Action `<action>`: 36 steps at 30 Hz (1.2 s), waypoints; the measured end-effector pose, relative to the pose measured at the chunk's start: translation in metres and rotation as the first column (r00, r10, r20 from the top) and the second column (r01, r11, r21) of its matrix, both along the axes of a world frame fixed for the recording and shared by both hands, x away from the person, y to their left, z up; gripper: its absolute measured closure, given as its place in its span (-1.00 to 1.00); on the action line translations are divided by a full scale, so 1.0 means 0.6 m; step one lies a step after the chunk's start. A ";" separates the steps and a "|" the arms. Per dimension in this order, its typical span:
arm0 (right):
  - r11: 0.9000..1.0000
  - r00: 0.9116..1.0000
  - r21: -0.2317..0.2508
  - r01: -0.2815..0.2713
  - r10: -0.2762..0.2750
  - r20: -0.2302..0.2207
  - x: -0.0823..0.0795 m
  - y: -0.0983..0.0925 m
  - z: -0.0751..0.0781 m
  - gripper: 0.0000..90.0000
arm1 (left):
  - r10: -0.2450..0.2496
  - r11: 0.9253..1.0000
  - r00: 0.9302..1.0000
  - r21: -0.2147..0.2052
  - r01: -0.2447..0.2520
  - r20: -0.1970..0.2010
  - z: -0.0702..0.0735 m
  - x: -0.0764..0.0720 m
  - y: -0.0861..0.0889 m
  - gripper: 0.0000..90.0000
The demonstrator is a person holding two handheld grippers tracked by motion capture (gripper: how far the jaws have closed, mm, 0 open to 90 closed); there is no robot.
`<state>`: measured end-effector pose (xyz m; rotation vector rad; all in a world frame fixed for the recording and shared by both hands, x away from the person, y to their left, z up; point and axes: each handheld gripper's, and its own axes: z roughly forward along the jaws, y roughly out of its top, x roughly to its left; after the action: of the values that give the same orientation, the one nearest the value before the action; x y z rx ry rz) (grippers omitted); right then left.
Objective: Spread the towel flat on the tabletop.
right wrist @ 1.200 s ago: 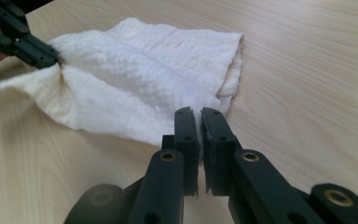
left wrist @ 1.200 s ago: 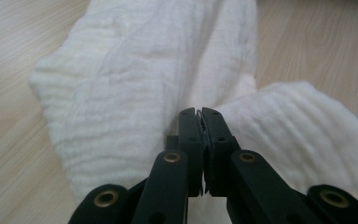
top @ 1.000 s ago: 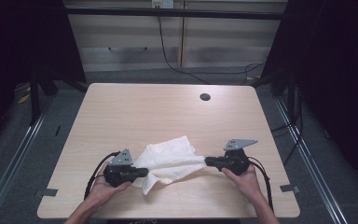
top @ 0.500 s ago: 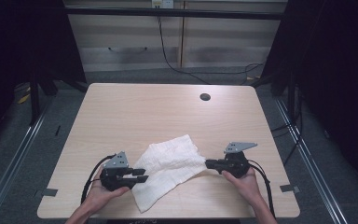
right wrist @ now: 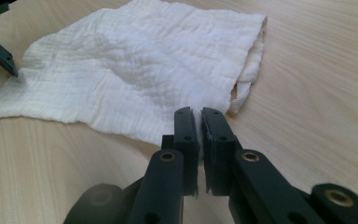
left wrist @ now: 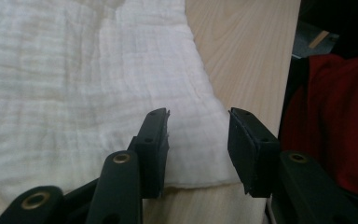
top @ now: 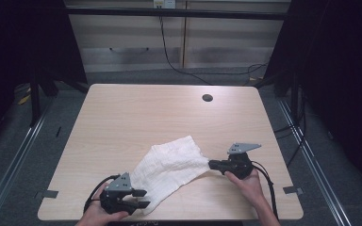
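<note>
My light wooden table (top: 122,122) under bright overhead light, the room around it dark.

A round cable hole (top: 207,98) sits near the table's far right corner. Beyond the far edge stands a pale cabinet (top: 136,42) with a black cable (top: 169,56) hanging down. Grey floor (top: 14,141) and metal rails (top: 16,150) flank both sides.

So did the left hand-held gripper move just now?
Yes. The left hand-held gripper slid back toward the table's near edge, off the cloth, jaws open.
</note>
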<state>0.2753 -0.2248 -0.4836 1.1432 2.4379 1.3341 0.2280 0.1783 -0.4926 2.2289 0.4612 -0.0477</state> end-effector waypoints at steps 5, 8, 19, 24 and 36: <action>1.000 1.000 0.000 0.021 -0.021 -0.002 0.001 -0.008 0.001 0.89 | -0.023 0.999 1.000 0.026 0.024 -0.013 -0.009 0.000 -0.023 0.12; 1.000 1.000 -0.001 0.025 -0.025 0.001 0.000 -0.012 0.002 0.89 | -0.046 0.999 0.999 0.024 0.046 -0.012 -0.010 -0.005 -0.030 -0.03; 1.000 1.000 -0.002 0.028 -0.028 -0.007 0.001 -0.012 -0.002 0.89 | -0.064 0.996 0.994 0.065 0.058 0.093 -0.010 -0.021 -0.037 0.46; 1.000 1.000 -0.001 0.023 -0.023 0.003 0.002 -0.012 0.000 0.89 | -0.038 0.998 0.997 0.056 0.035 0.063 -0.010 -0.007 -0.034 0.81; 0.999 1.000 0.024 0.027 -0.027 0.015 0.007 -0.014 0.018 0.90 | 0.079 0.994 0.997 -0.077 -0.077 0.016 0.021 0.026 -0.002 0.94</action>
<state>0.2795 -0.2332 -0.4730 1.1628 2.3936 1.3628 0.2436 0.1772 -0.4799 2.1331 0.5268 -0.0025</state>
